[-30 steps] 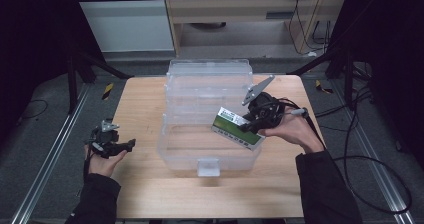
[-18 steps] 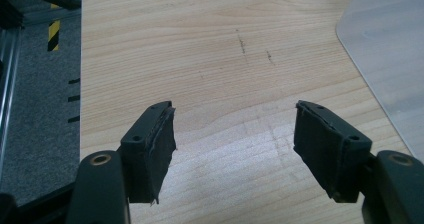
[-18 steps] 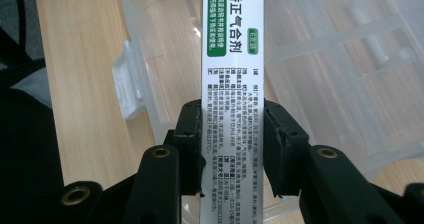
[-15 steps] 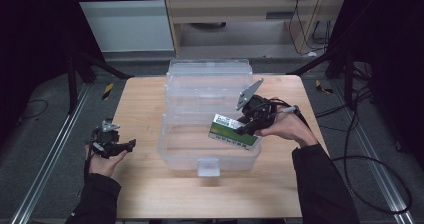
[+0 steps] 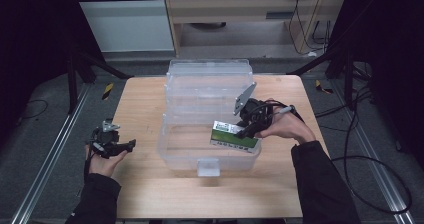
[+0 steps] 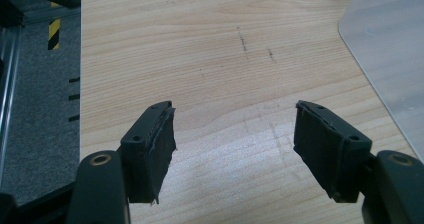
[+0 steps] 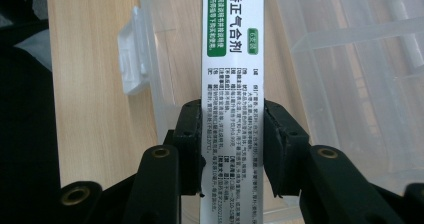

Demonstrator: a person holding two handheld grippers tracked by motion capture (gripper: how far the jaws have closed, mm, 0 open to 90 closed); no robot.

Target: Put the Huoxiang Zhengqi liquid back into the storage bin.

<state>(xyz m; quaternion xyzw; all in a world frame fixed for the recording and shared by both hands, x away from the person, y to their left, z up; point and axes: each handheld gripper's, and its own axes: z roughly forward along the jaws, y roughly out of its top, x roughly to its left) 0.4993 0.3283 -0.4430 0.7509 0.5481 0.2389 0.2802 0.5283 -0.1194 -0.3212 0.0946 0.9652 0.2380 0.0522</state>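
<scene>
Printed box (image 7: pixel 232 84) between right gripper (image 7: pixel 232 149) fingers; high view: over clear bin (image 5: pixel 172 134).

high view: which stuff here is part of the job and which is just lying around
In the job:
- right gripper, shut on the green and white box
- clear plastic bin, below the box

Lying about:
- left gripper, open over bare wooden table
- cables on the floor
</scene>
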